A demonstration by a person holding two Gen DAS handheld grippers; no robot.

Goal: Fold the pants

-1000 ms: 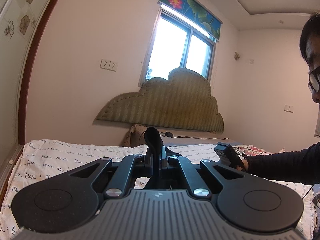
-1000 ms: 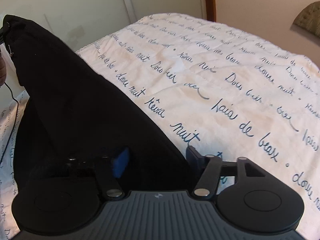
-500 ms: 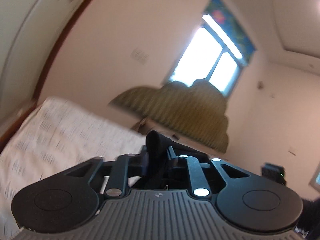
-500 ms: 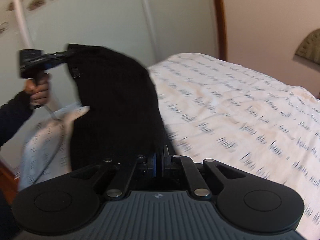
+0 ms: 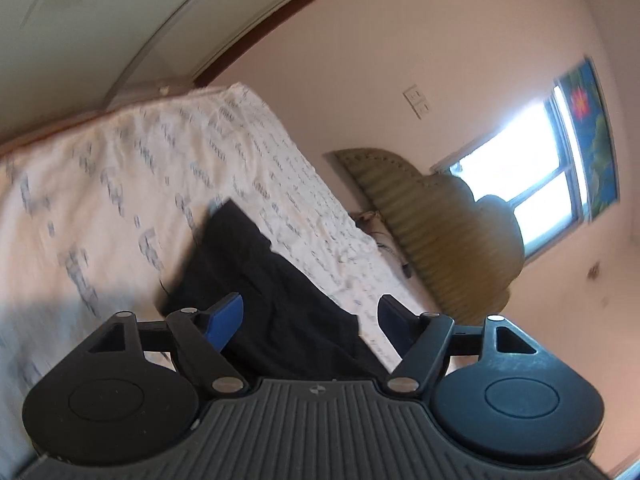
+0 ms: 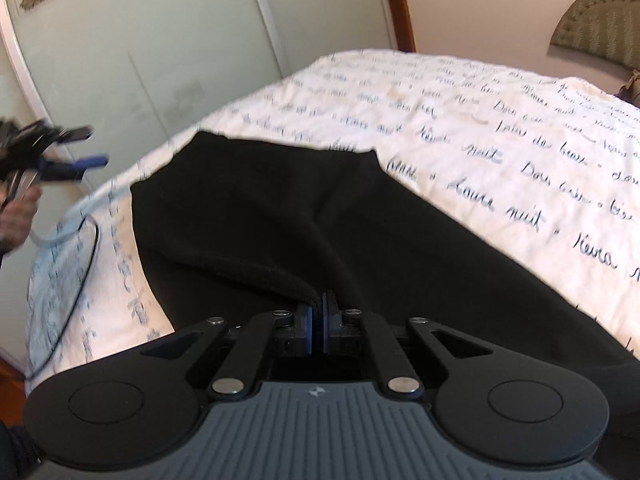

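The black pants [image 6: 280, 216] lie spread on the white bedsheet with blue script [image 6: 500, 128]. My right gripper [image 6: 319, 312] is shut on a raised fold of the pants at its near edge. My left gripper [image 5: 310, 320] is open and empty, held above the pants [image 5: 256, 280], which lie below and between its blue-padded fingers [image 5: 224, 320]. In the right wrist view the left gripper [image 6: 76, 148] is at the far left, off the bed's edge, open and blurred.
A pale sliding wardrobe door [image 6: 160, 52] stands past the bed's foot. An olive cloud-shaped headboard [image 5: 440, 232] and a bright window [image 5: 532, 184] are at the bed's head. A black cable [image 6: 80, 264] trails over the bed's left edge.
My left gripper opened and let go of the pants, then swung to look down along the bed. The pants dropped flat onto the sheet. My right gripper stays shut on them.
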